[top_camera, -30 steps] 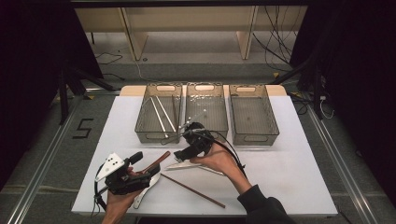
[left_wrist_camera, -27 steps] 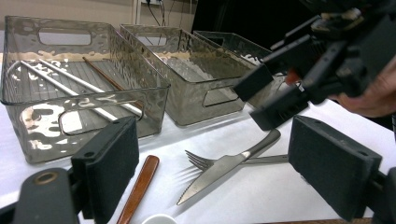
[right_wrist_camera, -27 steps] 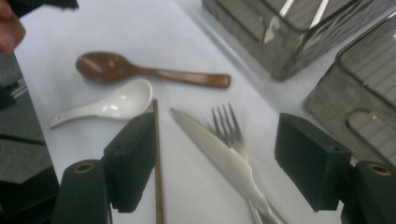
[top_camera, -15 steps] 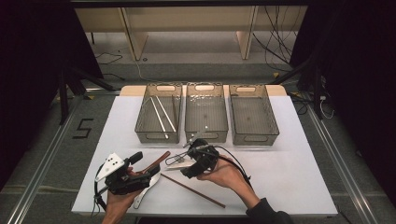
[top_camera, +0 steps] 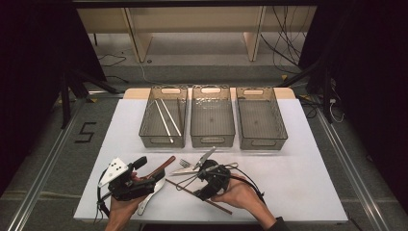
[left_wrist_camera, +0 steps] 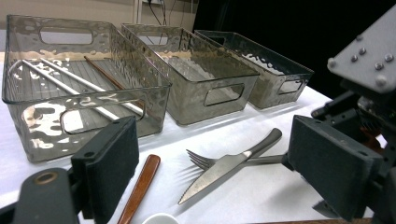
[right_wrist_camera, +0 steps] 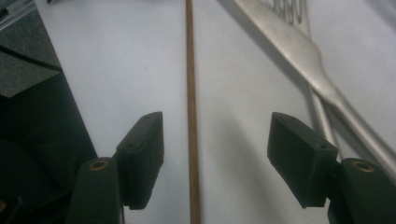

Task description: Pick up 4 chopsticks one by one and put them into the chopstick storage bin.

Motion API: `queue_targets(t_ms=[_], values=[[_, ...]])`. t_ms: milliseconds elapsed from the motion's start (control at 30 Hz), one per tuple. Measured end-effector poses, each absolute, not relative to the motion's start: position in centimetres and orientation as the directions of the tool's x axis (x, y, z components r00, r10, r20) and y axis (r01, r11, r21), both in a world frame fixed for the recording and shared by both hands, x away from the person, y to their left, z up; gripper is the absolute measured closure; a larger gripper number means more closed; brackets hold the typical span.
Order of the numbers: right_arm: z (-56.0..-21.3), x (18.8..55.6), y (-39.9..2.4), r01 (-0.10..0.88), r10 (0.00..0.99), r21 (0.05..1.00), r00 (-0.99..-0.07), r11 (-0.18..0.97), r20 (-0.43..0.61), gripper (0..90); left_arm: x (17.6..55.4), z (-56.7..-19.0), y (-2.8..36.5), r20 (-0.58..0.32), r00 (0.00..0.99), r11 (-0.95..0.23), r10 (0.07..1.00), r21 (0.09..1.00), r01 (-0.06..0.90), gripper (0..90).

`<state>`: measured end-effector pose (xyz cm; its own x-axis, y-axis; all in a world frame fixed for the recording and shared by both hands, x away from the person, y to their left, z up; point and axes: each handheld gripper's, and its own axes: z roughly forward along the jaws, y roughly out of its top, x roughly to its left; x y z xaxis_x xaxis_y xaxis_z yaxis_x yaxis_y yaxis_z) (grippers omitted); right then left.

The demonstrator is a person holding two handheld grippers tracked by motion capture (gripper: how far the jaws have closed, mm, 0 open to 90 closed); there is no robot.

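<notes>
A thin brown chopstick (top_camera: 219, 206) (right_wrist_camera: 190, 93) lies on the white table (top_camera: 298, 183) near its front edge. My right gripper (top_camera: 199, 191) (right_wrist_camera: 215, 135) points down over it, open. The stick runs between the pads without touching either, and the jaws have just been closing. A steel knife (top_camera: 204, 158) (right_wrist_camera: 299, 60) crosses a fork (top_camera: 185, 163) (right_wrist_camera: 322, 116) just beyond. My left gripper (top_camera: 149, 173) (left_wrist_camera: 217, 161) rests low at the front left, open and holding nothing. It faces the knife (left_wrist_camera: 224, 170), the fork (left_wrist_camera: 201, 158) and a brown wooden handle (left_wrist_camera: 140, 186) (top_camera: 161, 168).
Three clear bins stand in a row at the back: the left bin (top_camera: 162, 142) holds two white chopsticks (top_camera: 166, 120) and a brown one, the middle bin (top_camera: 212, 140) and right bin (top_camera: 262, 143) look bare. A white spoon (top_camera: 146, 201) lies by my left hand.
My right gripper came from near the bins toward the front edge and sank over the brown chopstick, its jaws narrowing. The left gripper stayed put.
</notes>
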<state>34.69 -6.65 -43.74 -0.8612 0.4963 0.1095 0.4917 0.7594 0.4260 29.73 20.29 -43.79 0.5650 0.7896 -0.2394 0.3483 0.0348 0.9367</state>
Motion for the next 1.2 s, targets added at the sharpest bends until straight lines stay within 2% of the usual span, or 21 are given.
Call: queue_targets(t_ms=[333, 800, 1200], values=[[-44.7, 33.6, -7.1, 0.484, 0.482, 0.381, -0.870, 0.788, 0.108, 44.5, 29.7, -43.8, 20.2, -0.240, 0.566, 0.035, 0.789, 0.937, 0.348, 15.9], [-45.8, 33.3, -6.6, 0.467, 0.466, 0.304, -0.881, 0.830, 0.082, 61.7, 29.7, -43.8, 20.3, -0.241, 0.565, 0.036, 0.789, 0.937, 0.349, 15.9], [-46.1, 33.1, -6.2, 0.438, 0.449, 0.289, -0.893, 0.851, 0.031, 71.9, 29.7, -43.8, 20.3, -0.241, 0.566, 0.036, 0.789, 0.937, 0.349, 15.9]])
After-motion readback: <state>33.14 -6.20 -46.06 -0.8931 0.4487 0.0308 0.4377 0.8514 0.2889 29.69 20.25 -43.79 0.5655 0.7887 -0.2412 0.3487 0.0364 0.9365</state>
